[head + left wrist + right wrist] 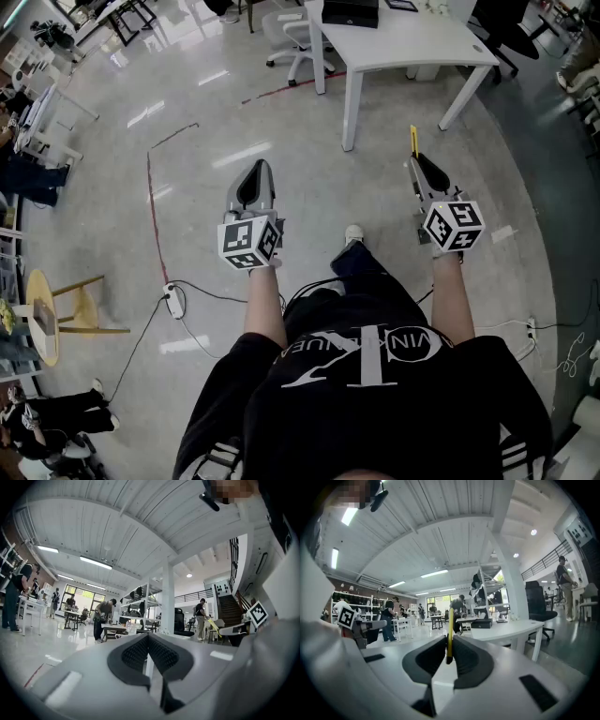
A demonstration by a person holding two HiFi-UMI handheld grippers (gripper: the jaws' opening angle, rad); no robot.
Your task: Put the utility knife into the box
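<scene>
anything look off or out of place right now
Nothing is spilled or broken. One thing stands out: the yellow utility knife is pinched edge-on in the right gripper and pokes out past its jaw tips, held in mid-air short of the white table. The left gripper is shut and empty.

Place: large open workshop or lab hall
Floor: polished concrete [281,122], red tape line [150,197]
Furniture: white table [403,42], office chair [295,33], shelving racks [140,599]
Ceiling: ribbed panels, strip lights [96,563]
</scene>
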